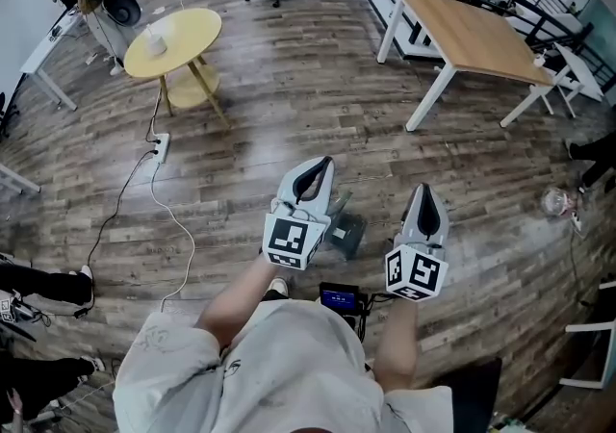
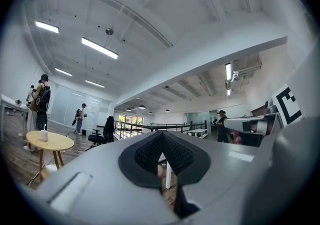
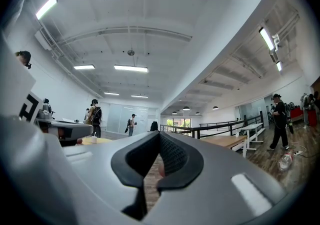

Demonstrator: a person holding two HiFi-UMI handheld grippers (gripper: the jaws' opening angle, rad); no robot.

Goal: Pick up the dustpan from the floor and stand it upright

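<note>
I am holding my left claw (image 1: 320, 165) and right claw (image 1: 424, 191) out level, both pinched fully together and gripping nothing, while the grey dustpan (image 1: 348, 232) is sitting on the wood floor (image 1: 289, 104) between them.

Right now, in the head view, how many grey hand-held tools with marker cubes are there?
2. The left grey tool is near the picture's centre; the right grey tool just right of it. None looks hidden.
</note>
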